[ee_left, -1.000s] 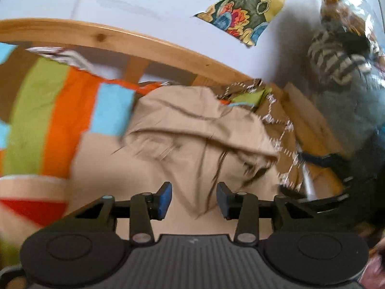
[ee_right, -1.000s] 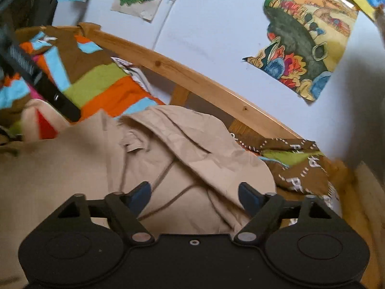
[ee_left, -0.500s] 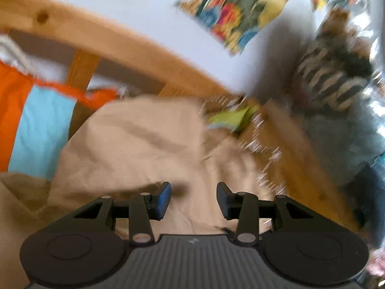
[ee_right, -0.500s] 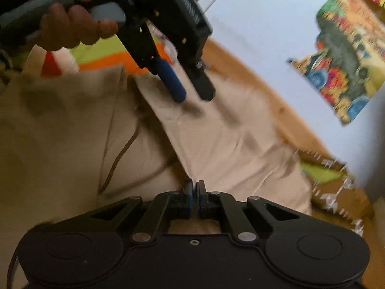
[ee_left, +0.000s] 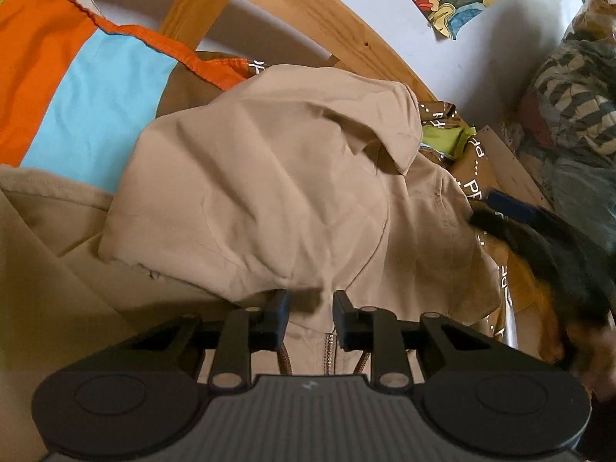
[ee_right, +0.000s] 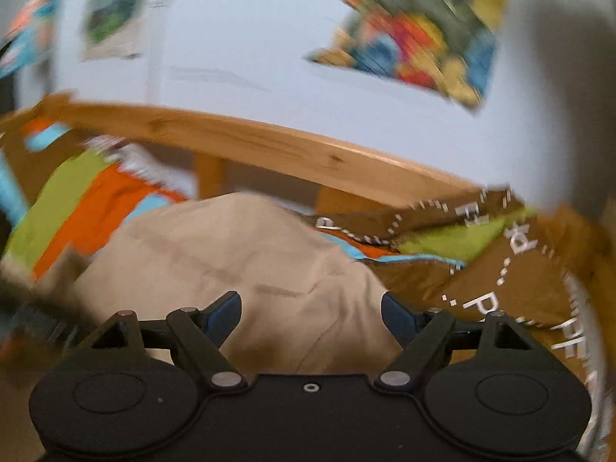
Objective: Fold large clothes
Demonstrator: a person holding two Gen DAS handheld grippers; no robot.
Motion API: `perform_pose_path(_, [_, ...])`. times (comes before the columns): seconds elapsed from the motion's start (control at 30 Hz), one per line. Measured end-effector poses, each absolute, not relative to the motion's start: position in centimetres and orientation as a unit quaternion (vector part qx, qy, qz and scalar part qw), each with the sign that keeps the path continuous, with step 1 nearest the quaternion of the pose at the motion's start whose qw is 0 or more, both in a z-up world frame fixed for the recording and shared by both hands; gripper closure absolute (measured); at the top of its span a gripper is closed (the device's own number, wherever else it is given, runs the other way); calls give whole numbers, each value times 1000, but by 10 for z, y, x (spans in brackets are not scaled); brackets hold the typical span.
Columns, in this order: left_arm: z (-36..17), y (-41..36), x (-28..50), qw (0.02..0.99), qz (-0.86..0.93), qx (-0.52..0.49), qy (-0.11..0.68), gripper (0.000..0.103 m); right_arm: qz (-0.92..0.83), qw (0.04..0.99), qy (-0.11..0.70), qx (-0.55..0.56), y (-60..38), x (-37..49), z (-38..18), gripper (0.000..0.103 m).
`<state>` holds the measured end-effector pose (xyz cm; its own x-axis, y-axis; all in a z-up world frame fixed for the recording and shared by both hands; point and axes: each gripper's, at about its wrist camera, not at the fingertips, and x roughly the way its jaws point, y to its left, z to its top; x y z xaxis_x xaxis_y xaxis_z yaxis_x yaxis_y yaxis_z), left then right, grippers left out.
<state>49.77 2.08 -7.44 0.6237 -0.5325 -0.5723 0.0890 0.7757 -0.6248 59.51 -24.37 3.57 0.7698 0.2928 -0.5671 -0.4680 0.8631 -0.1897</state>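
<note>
Left gripper (ee_left: 310,321) part-open over beige jacket (ee_left: 269,192), holding nothing; right gripper (ee_right: 311,317) wide open, empty. Striped bedspread (ee_left: 77,88) at 10 o'clock, wooden rail (ee_left: 308,19) at 12, white wall (ee_right: 250,57) behind.

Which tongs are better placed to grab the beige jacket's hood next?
Left, probably. The left tongs are open right at the hood base above the zipper, in a sharp view. The right tongs are open too, but their view is motion-blurred.
</note>
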Motion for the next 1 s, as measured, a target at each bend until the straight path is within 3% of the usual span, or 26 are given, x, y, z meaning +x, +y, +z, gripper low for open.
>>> perform_pose_path(0.03, [-74, 21, 497, 855, -180, -283, 395, 75, 193, 927, 282, -155, -240, 607, 31, 29])
perform_pose_path(0.07, [-74, 20, 496, 854, -179, -285, 398, 75, 183, 926, 291, -155, -238, 613, 27, 56])
perform_pose_path(0.1, [-74, 19, 496, 852, -176, -285, 402, 75, 177, 924, 300, -157, -235, 617, 24, 95])
perform_pose_path(0.13, [-75, 17, 497, 851, -175, -285, 405, 75, 168, 924, 304, -159, -234, 616, 21, 100])
perform_pose_path(0.3, [-74, 7, 495, 861, -160, -264, 403, 75, 194, 942, 212, -174, -248, 558, 37, 102])
perform_pose_path(0.5, [-75, 9, 473, 863, -133, -269, 406, 75, 226, 938, 87, -247, -267, 430, 40, 102])
perform_pose_path(0.73, [-88, 25, 441, 842, -97, -324, 420, 75, 247, 906, 121, -323, -281, 322, -21, 101])
perform_pose_path(1.0, [-91, 63, 335, 840, -122, -312, 427, 73, 219, 922, 243, -206, -321, 294, -40, 93])
